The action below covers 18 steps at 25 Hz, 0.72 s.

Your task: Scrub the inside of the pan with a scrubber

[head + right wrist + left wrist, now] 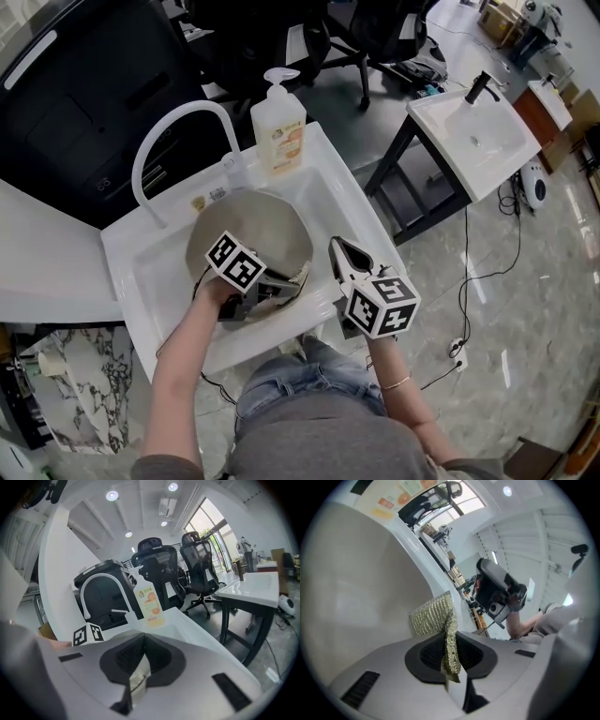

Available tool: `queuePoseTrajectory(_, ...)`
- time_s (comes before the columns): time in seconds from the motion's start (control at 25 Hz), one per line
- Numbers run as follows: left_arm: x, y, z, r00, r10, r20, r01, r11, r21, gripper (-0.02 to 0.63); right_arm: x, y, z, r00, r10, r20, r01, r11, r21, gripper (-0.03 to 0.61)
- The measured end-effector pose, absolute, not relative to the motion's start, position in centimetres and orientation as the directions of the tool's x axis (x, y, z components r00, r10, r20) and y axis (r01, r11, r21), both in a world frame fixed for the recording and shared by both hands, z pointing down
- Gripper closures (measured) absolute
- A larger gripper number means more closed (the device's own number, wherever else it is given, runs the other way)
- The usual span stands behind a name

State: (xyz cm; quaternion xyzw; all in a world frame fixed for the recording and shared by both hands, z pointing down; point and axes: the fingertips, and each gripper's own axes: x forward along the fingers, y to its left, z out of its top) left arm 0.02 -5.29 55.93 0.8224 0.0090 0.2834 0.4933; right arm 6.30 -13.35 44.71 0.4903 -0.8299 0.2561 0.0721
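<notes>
A grey-beige pan (258, 225) lies tilted in the white sink (352, 202). My left gripper (281, 284) reaches into the pan's lower right part. It is shut on a shiny metal-mesh scrubber (433, 613), which hangs out of its jaws close to the pan's inner wall (361, 583). My right gripper (337, 246) hovers over the sink's right side, just beside the pan's rim, pointing away from me. Its jaws are shut, with only a thin slit between them in the right gripper view (143, 644). The right gripper also shows in the left gripper view (499, 592).
A white arched faucet (178, 127) and a soap pump bottle (278, 117) stand on the sink's far rim. A second basin on a black frame (478, 141) stands at the right. Office chairs (199, 559) and a black machine (84, 103) are behind the sink.
</notes>
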Motion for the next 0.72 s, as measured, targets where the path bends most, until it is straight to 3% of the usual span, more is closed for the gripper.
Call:
queuePoseTrajectory(0.36, 1.4, -9.4, 54.8, 0.947, 0.025, 0.322, -0.287, -0.391, 0.875, 0.551, 4.2, -14.6, 44.6, -0.542, -0.755, 0.369, -0.833, 0.424, -0.356, 0.568)
queuePoseTrajectory(0.72, -2.6, -14.2, 52.8, 0.905, -0.396, 0.153, -0.278, -0.281, 0.918, 0.551, 2.8, -15.2, 44.7, -0.553, -0.743, 0.376, -0.828, 0.439, -0.350, 0.568)
